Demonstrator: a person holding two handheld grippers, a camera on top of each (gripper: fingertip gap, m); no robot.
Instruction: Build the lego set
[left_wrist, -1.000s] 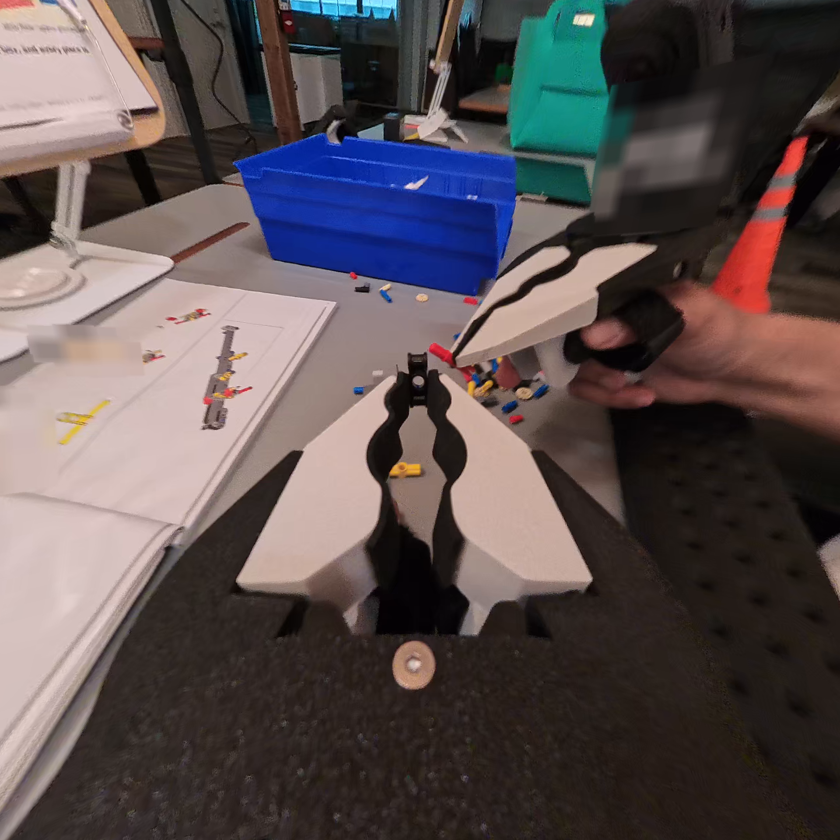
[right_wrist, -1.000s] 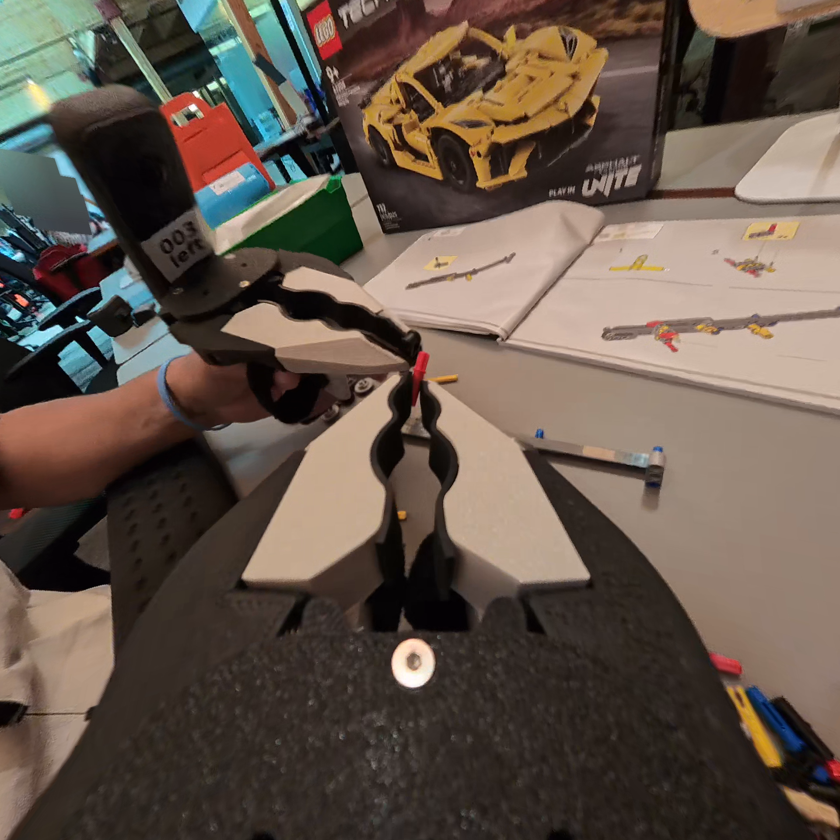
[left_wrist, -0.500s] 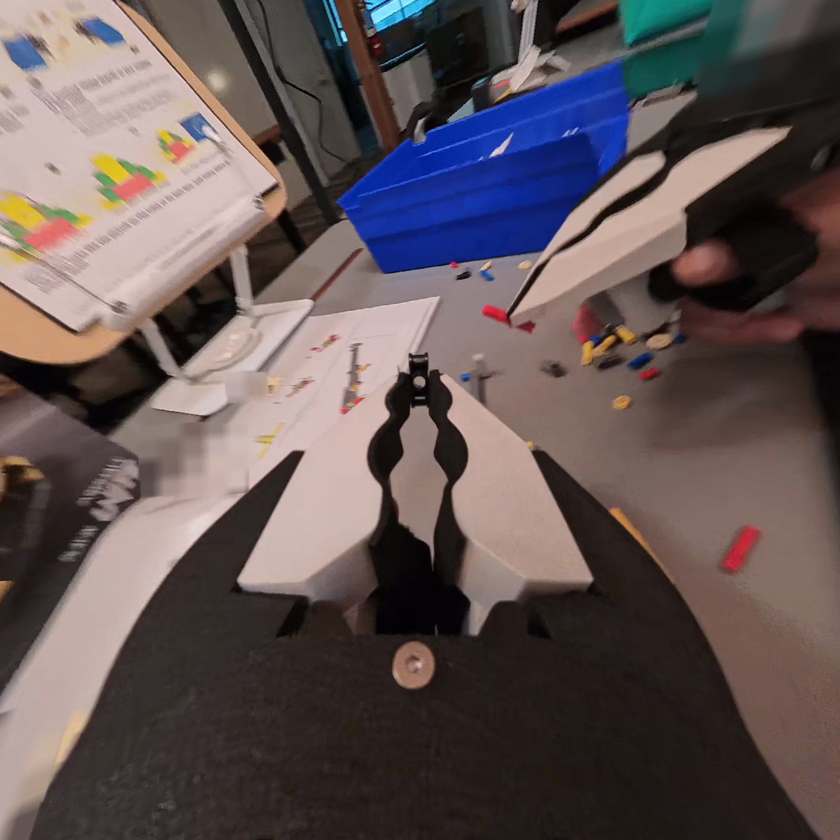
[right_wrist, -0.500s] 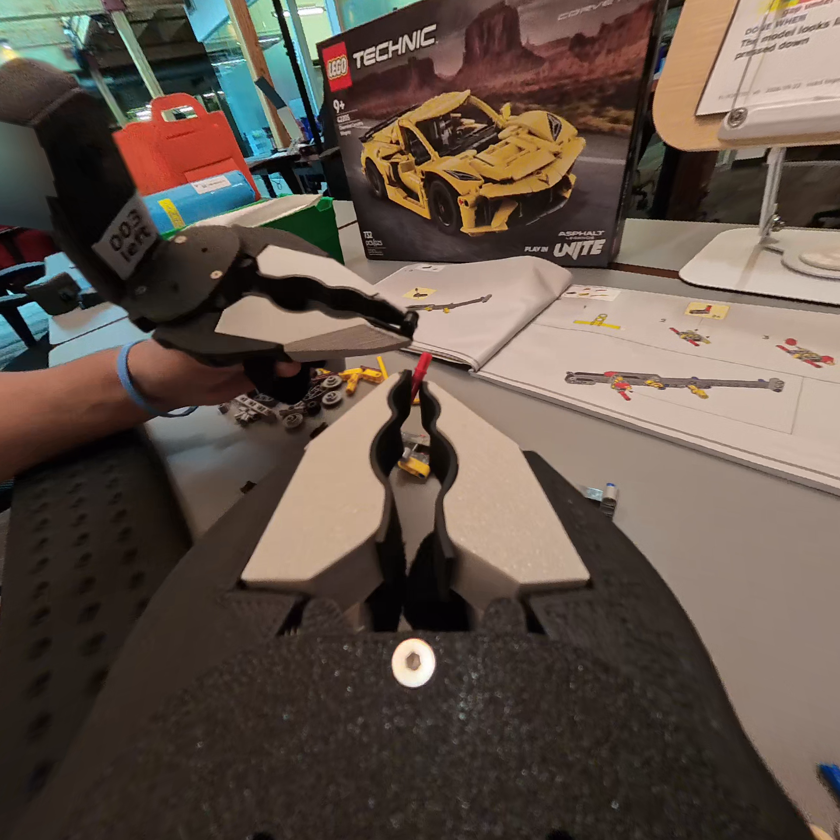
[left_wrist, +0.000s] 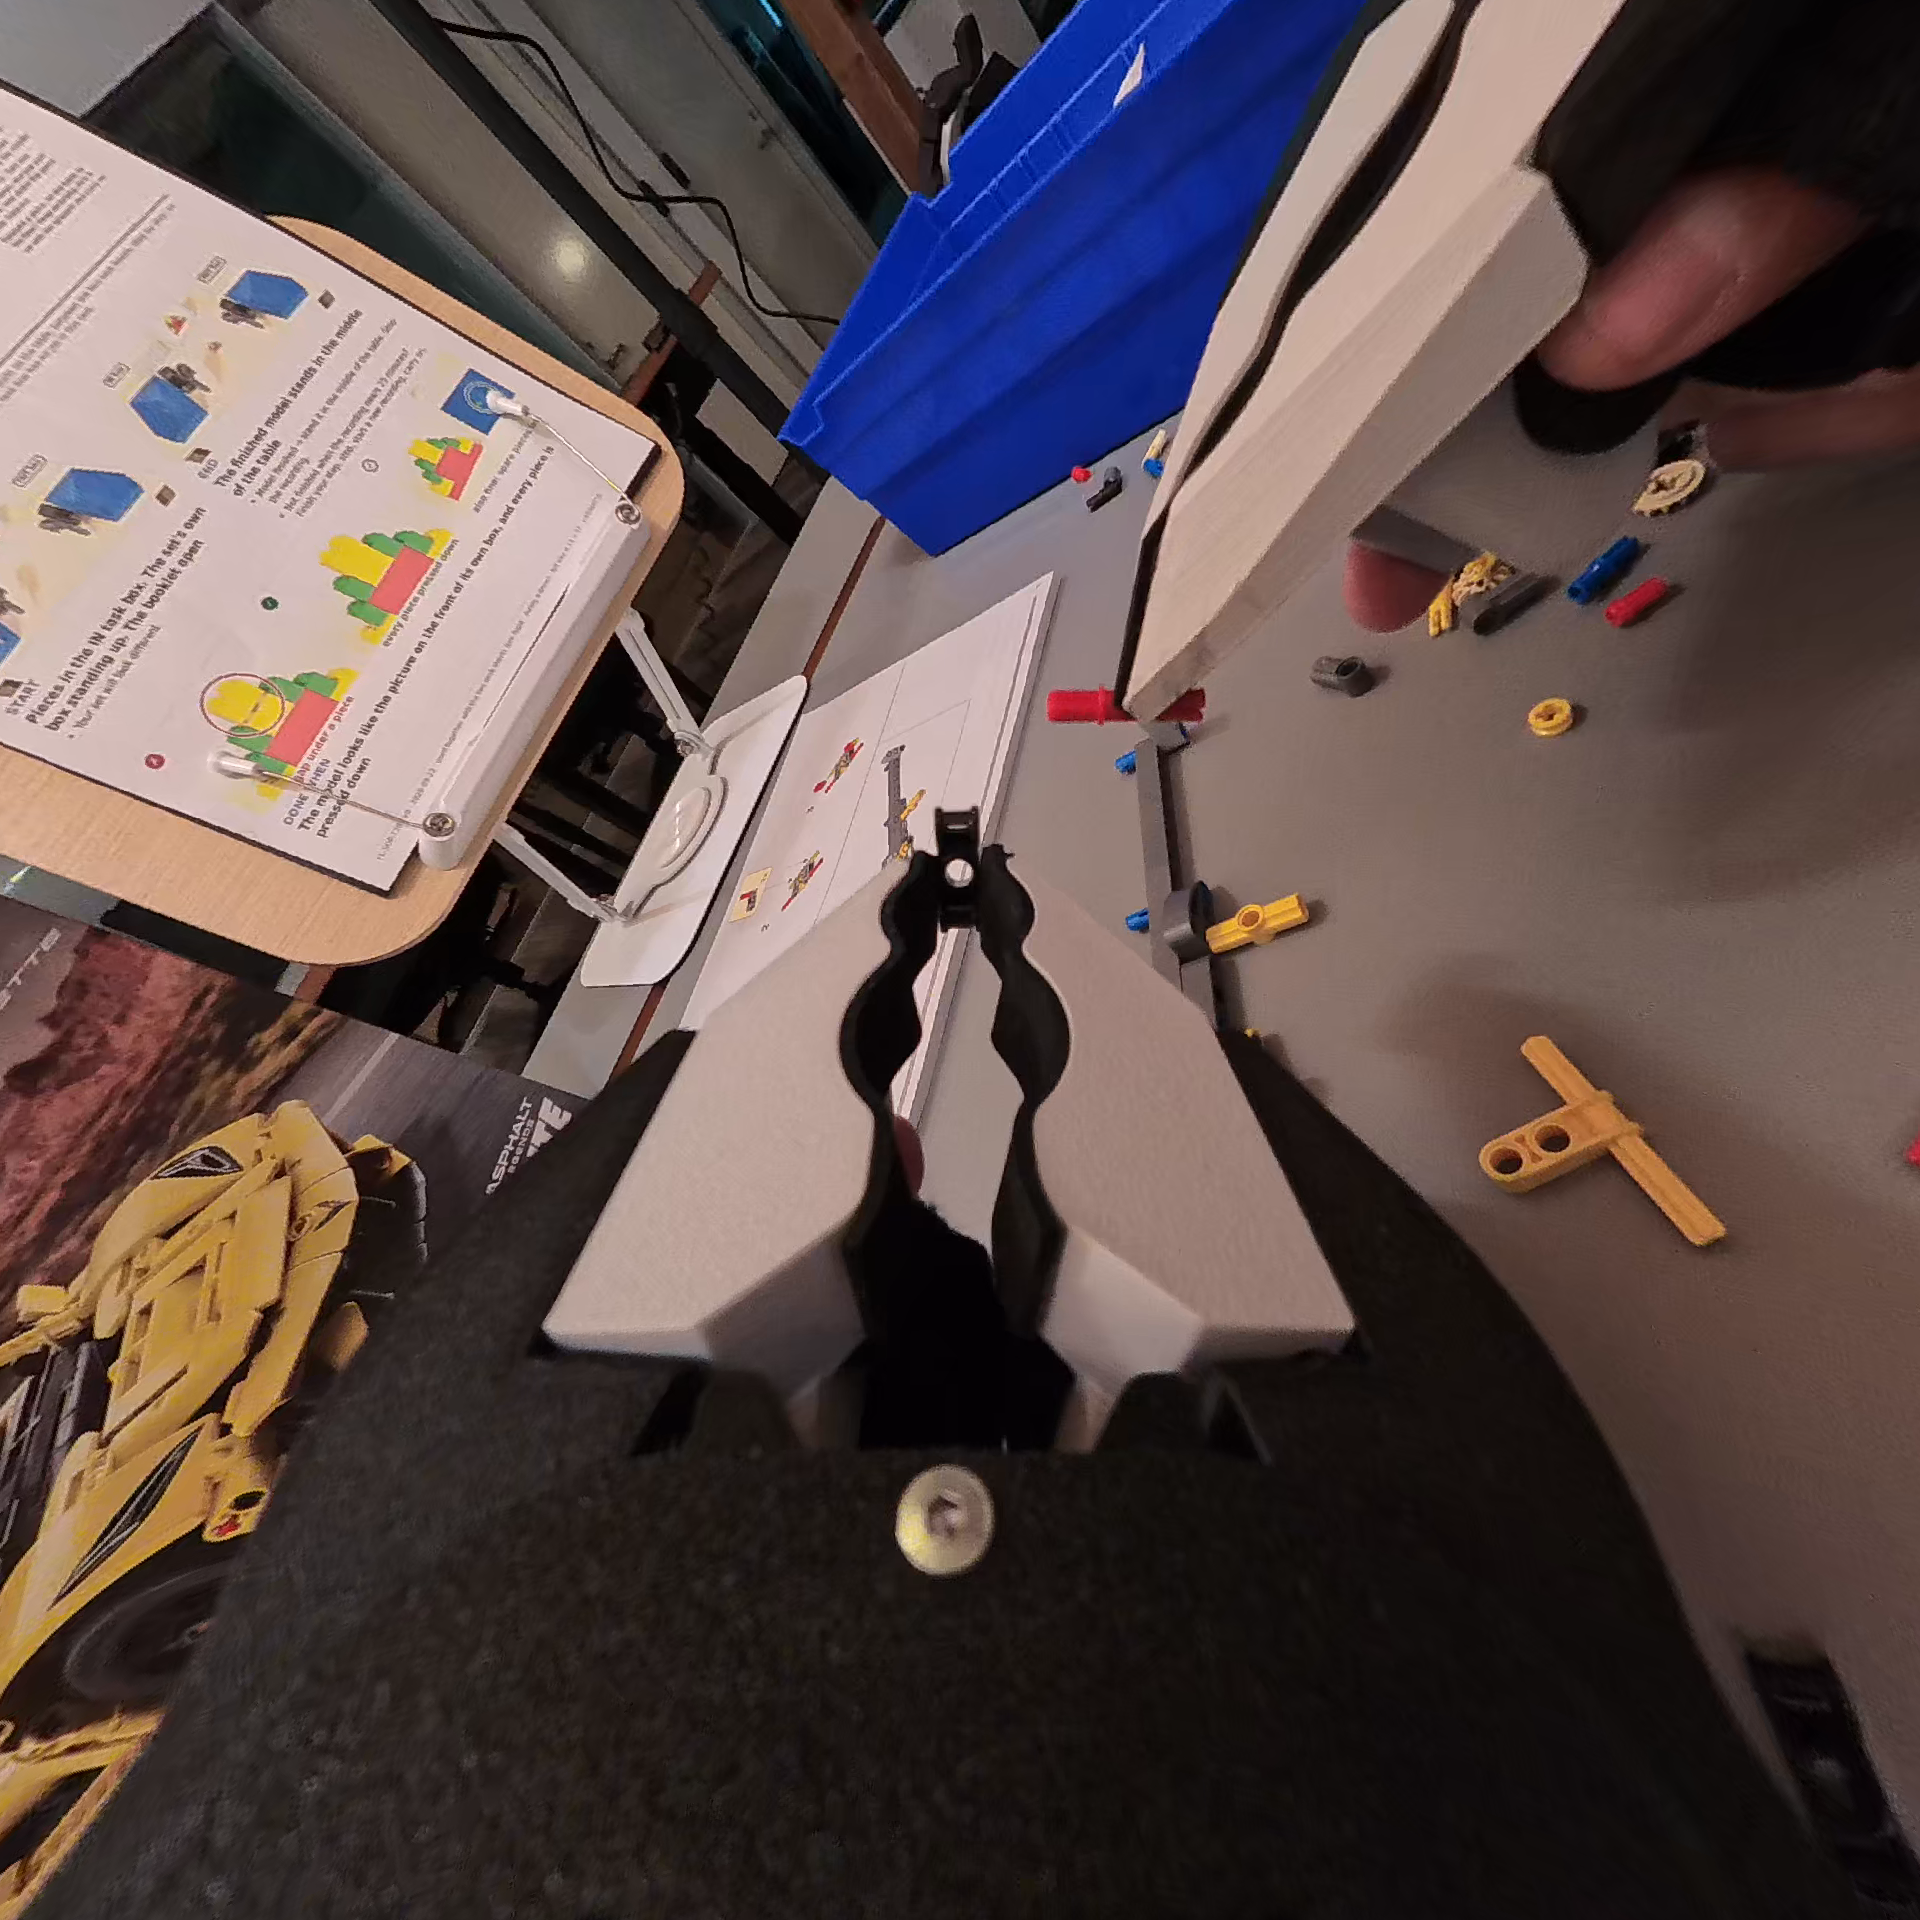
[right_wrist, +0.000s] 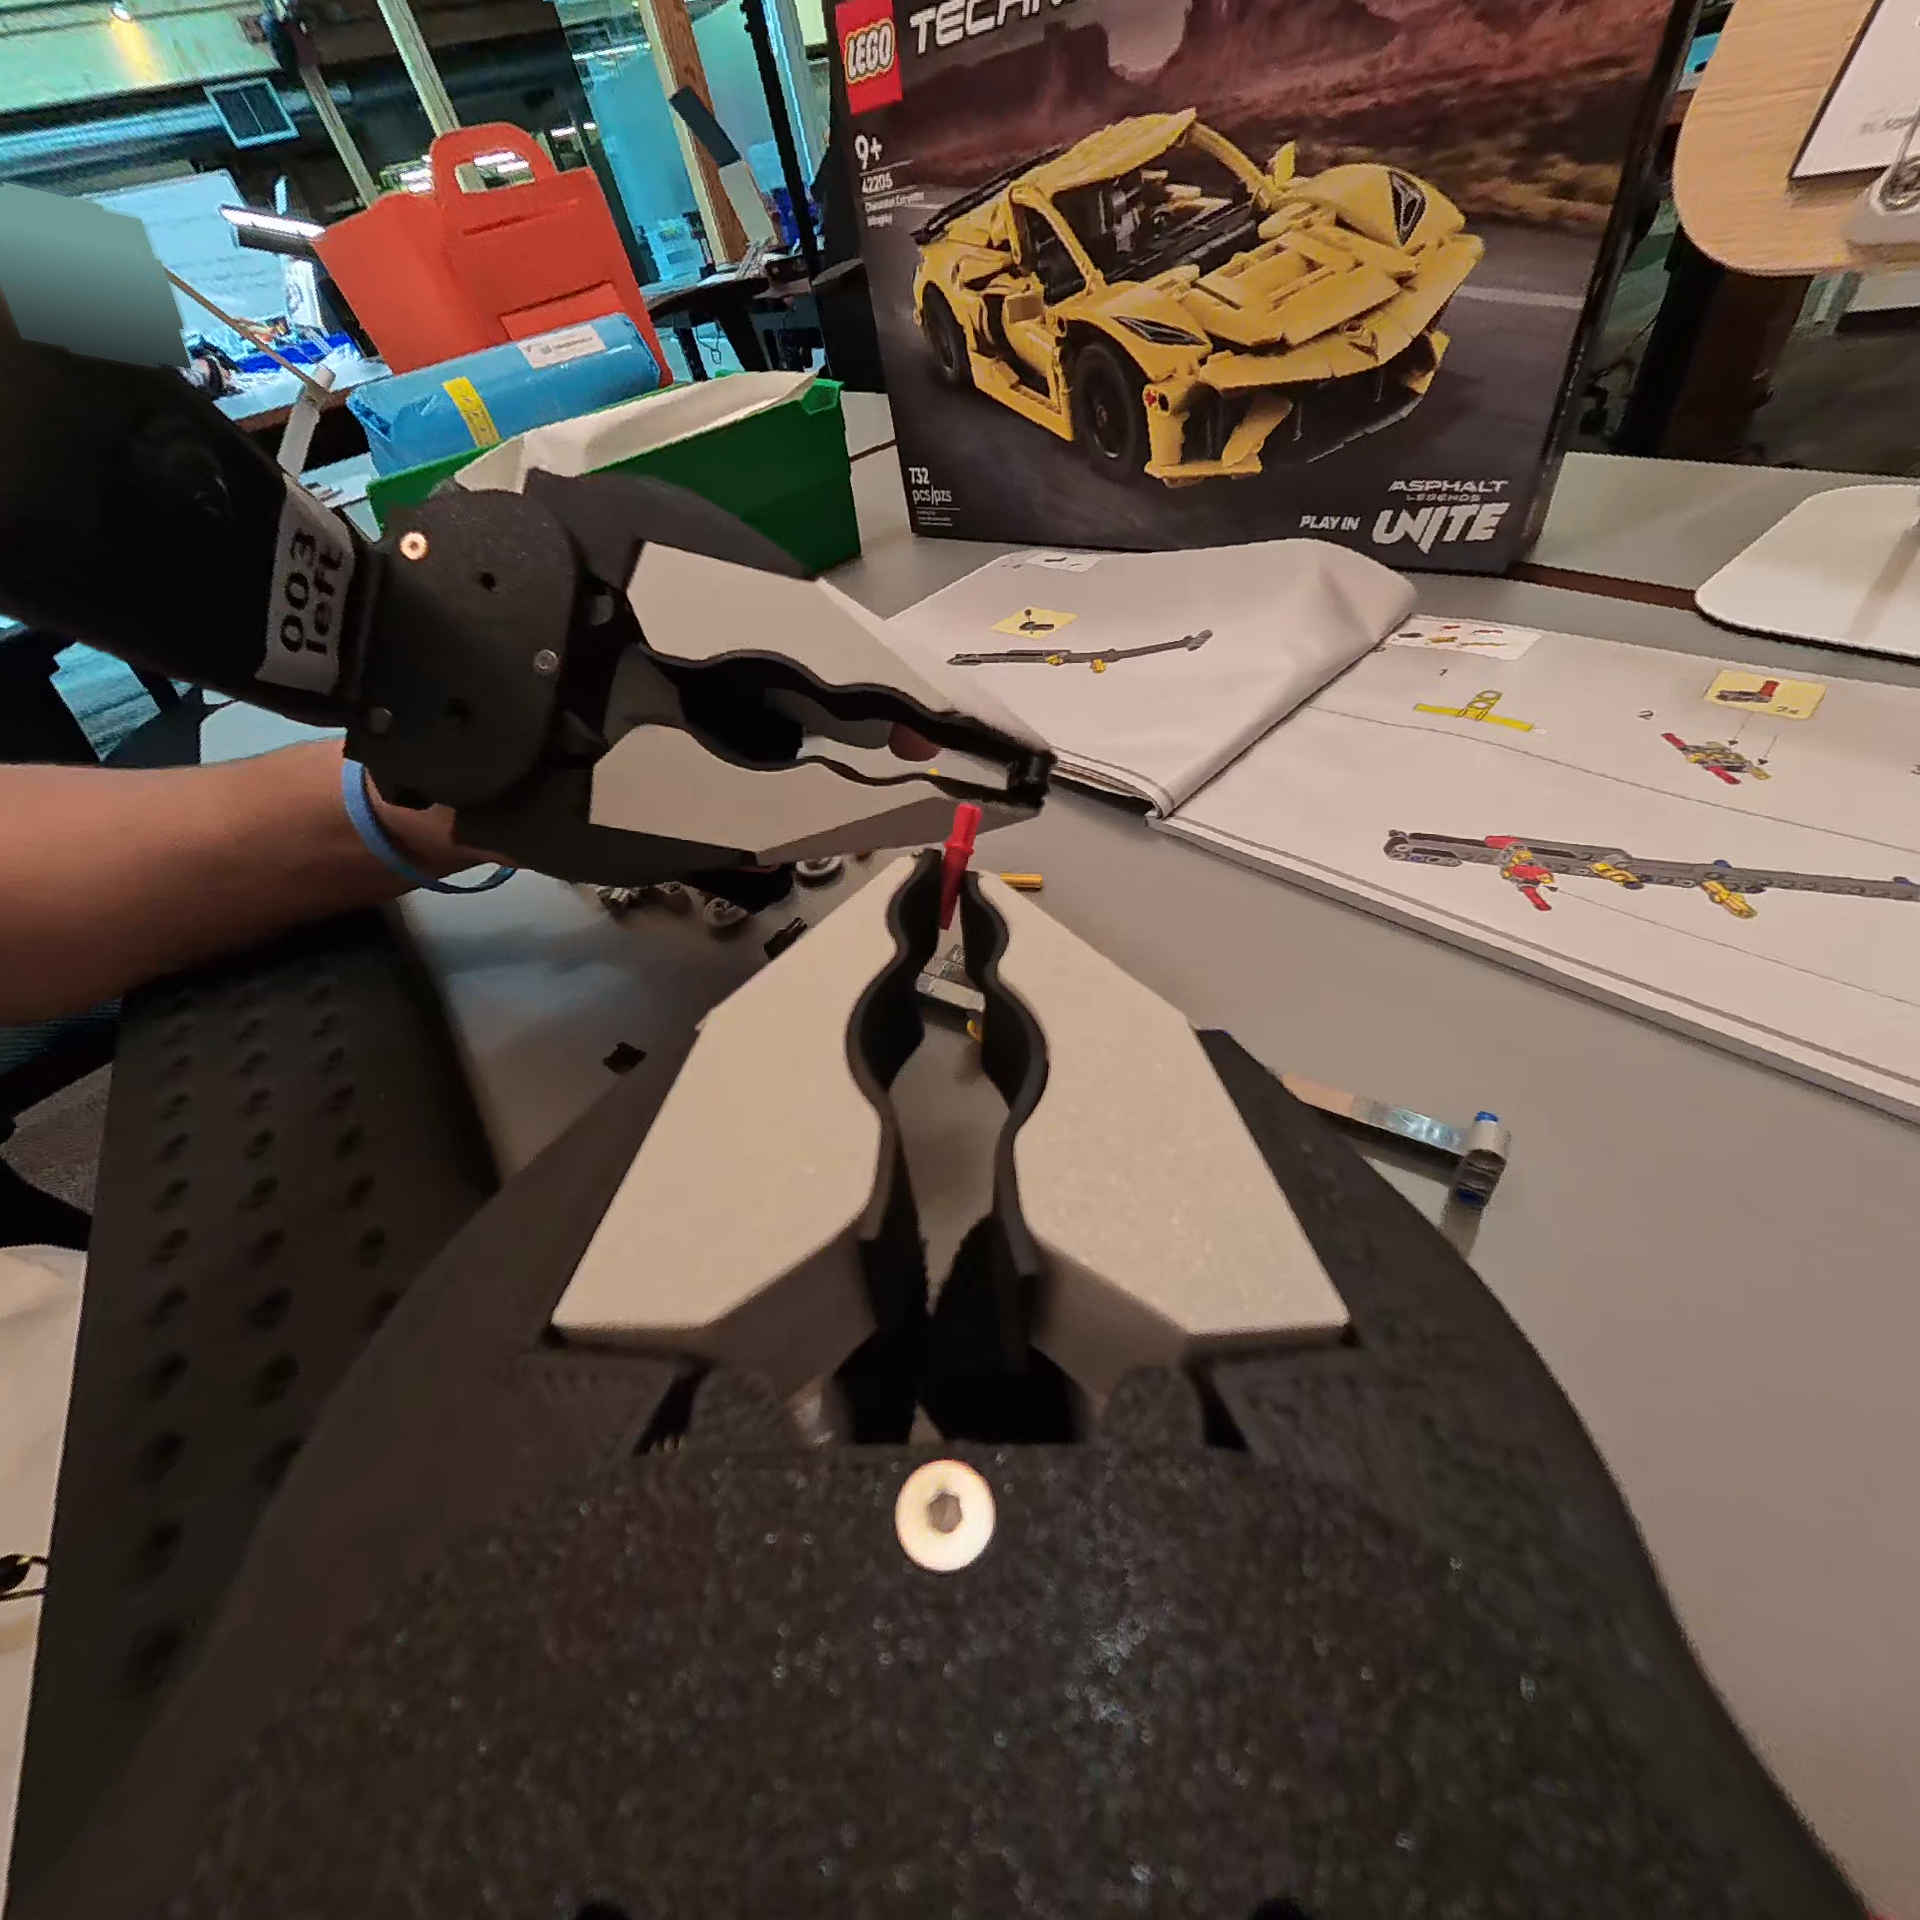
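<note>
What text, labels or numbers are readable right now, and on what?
I won't quote writing; here is what bears it.
Set box: printed logos and numbers beside a yellow car picture.
Left gripper: white tag on its handle.
Sheet on stand: printed lines.
Open booklet: small step numbers.

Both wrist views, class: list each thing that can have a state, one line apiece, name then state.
Left gripper: shut on a small black connector.
Right gripper: shut on a red pin, which sticks up past the tips.
Instruction booklet: lying open on the table.
Set box: standing upright.
Blue bin: open-topped, on the table.
Grey beam: lying flat, not gripped.
Yellow T-shaped piece: lying loose.
</note>
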